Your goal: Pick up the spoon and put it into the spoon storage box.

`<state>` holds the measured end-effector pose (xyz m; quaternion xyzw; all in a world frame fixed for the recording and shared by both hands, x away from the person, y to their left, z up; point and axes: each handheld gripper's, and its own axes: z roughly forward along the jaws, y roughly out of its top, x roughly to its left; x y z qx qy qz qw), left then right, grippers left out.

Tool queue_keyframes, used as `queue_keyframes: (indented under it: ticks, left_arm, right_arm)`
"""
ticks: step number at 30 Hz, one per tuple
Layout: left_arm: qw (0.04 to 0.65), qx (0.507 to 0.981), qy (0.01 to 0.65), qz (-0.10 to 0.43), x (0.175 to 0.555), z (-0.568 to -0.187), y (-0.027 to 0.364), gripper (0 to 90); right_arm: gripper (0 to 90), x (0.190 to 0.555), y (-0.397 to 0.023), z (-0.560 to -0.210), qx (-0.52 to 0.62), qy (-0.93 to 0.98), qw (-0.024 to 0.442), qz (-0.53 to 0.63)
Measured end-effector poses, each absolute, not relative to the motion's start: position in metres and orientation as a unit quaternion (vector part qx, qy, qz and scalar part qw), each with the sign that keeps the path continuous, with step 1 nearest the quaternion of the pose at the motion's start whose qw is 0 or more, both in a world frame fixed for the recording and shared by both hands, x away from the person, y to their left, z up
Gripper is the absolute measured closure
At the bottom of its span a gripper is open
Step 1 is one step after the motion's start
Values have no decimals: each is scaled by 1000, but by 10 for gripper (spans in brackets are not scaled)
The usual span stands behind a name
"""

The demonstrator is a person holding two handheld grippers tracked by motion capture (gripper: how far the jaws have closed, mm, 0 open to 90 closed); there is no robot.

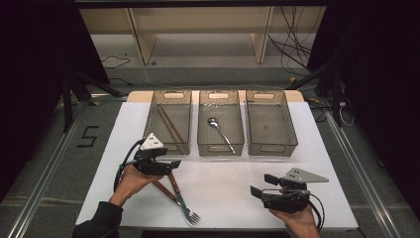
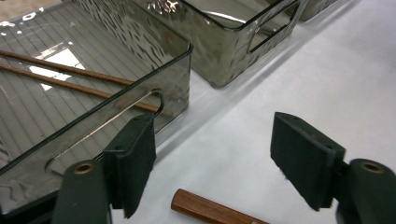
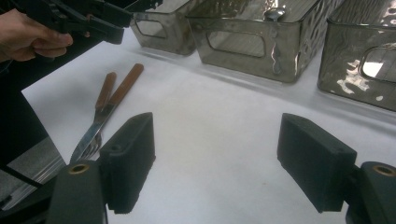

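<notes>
Two wooden-handled utensils (image 1: 177,195) lie crossed on the white table (image 1: 223,183) at the front left; one is a fork with its tines (image 1: 192,216) toward the front edge. My left gripper (image 1: 174,164) hovers open over their handle ends. In the left gripper view one handle end (image 2: 205,211) lies on the table below and between the jaws of the gripper (image 2: 215,135), untouched. My right gripper (image 1: 261,184) rests open and holds nothing at the front right. The right gripper view (image 3: 217,135) looks across bare table toward the utensils (image 3: 116,88).
Three grey see-through bins stand in a row at the back. The left bin (image 1: 171,147) holds two chopsticks (image 1: 170,126), the middle bin (image 1: 220,148) a spoon (image 1: 221,131), and the right bin (image 1: 272,148) nothing. The left bin's handle wall (image 2: 93,140) is close by my left jaw.
</notes>
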<state>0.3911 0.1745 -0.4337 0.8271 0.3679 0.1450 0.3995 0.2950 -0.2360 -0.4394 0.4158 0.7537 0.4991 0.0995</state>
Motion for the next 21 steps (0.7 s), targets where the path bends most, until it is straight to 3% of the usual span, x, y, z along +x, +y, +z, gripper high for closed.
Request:
queue_keyframes:
  ticks: [14,21]
  left_arm:
    - [379,845,350,143,395,-441,171,637]
    - [352,860,340,145,397,-448,166,838]
  right_arm:
    - [283,294,-235,-440,415,754,100,500]
    - [283,294,-234,-439,412,757,101,498]
